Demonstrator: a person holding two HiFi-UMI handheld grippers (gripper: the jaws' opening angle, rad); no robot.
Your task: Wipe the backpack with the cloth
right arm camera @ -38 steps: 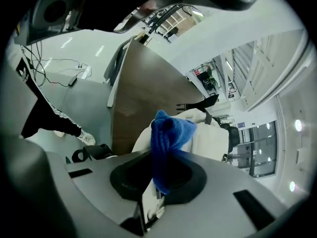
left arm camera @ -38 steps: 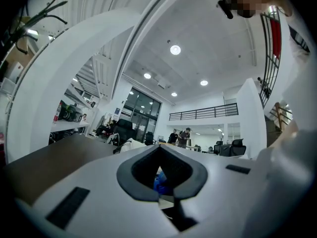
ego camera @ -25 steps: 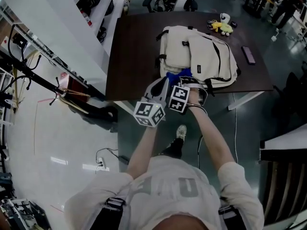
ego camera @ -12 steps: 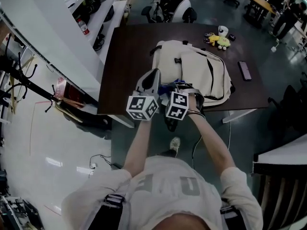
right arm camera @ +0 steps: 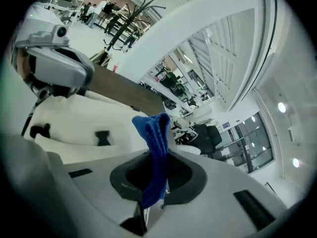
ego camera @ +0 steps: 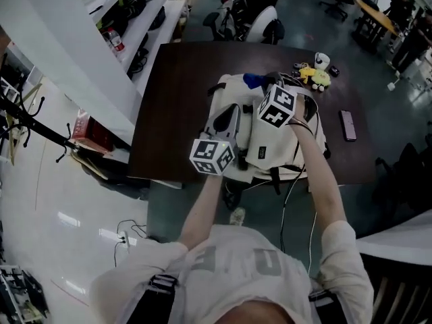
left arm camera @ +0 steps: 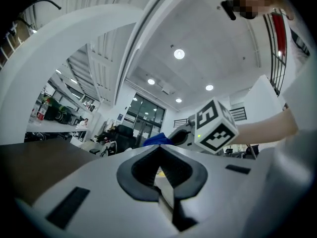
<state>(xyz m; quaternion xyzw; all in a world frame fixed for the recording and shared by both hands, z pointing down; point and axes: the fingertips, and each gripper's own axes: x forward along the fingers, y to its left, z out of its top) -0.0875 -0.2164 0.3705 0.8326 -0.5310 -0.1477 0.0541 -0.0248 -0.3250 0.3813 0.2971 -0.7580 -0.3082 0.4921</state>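
head view: phone (ego camera: 347, 125) near backpack (ego camera: 270, 147)

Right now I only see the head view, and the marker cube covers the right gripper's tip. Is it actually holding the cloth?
Observer: Yes. In the right gripper view the right gripper is shut on the blue cloth, which sticks up past the jaws.
Operator: And the left one?
Observer: The left gripper view shows the left gripper with jaws together, nothing gripped.
Operator: Is the cloth touching the backpack?
Observer: The right gripper view shows its free end upright, the cream backpack behind it; contact I cannot tell.
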